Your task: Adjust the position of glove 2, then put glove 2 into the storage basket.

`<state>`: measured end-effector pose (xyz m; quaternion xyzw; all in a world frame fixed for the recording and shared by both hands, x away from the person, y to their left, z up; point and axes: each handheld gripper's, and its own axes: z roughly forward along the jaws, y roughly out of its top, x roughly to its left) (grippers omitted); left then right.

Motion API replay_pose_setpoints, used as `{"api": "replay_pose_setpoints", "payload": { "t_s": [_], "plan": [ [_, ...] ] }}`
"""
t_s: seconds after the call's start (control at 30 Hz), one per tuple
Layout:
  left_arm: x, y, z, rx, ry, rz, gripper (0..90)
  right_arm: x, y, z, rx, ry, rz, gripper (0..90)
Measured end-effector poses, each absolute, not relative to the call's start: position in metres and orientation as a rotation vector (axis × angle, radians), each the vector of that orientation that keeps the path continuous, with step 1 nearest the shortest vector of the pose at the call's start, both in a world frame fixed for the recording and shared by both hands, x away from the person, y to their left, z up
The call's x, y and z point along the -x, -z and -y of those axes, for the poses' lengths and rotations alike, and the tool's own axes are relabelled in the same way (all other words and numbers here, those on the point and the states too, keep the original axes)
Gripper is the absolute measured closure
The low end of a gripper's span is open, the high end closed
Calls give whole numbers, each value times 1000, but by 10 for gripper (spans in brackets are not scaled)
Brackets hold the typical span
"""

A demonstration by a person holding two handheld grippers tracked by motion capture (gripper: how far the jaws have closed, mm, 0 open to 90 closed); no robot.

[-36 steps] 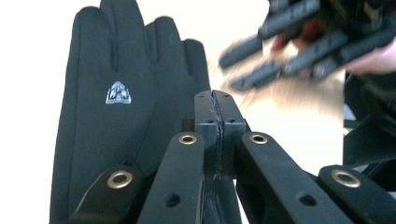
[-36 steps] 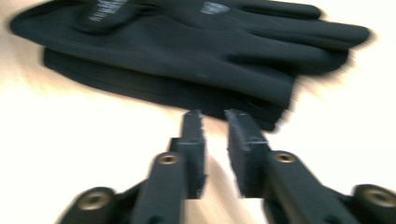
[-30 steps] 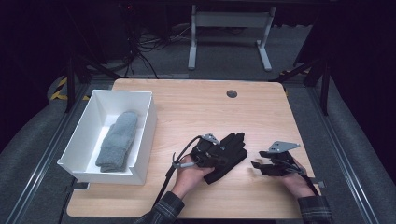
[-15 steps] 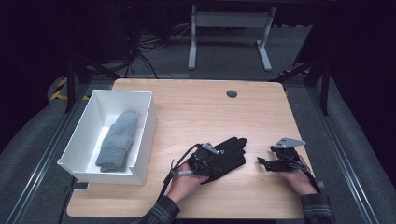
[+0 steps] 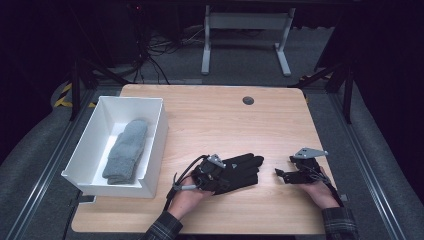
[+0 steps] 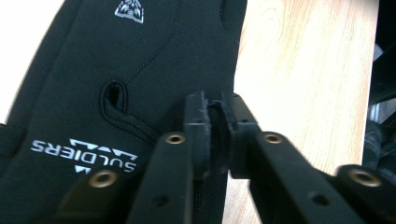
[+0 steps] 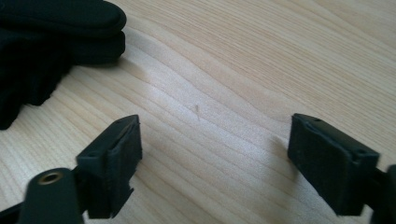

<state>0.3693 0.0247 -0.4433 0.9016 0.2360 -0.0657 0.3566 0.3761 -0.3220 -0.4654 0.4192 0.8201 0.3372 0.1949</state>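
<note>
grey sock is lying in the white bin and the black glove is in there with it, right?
Not quite. The grey sock does lie in the white bin, but the black glove lies on the table outside it, as the high view shows.

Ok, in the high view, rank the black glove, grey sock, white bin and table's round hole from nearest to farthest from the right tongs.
1. black glove, just left of the right tongs.
2. round hole, at the table's far edge.
3. white bin, far left.
4. grey sock, inside the bin.
</note>
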Motion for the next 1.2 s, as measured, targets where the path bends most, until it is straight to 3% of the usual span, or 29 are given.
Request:
{"api": "replay_pose_setpoints", "payload": {
  "t_s": [0.33, 0.37, 0.53, 0.7, 1.2],
  "plan": [
    [-383, 425, -24, -2379, 46, -463, 385, -375, 469, 322, -1168, -972, -2278, 141],
    [-388, 423, -23, -2386, 34, -465, 385, -375, 469, 322, -1168, -972, -2278, 141],
    [-403, 424, -16, -2396, -15, -412, 217, -375, 469, 322, -1167, -971, -2279, 139],
    [-411, 438, -2, -2432, -3, -384, 152, -376, 469, 322, -1167, -971, -2279, 139],
    [-416, 458, 4, -2470, -26, -400, 110, -375, 469, 322, -1169, -972, -2277, 139]
  ]
}}
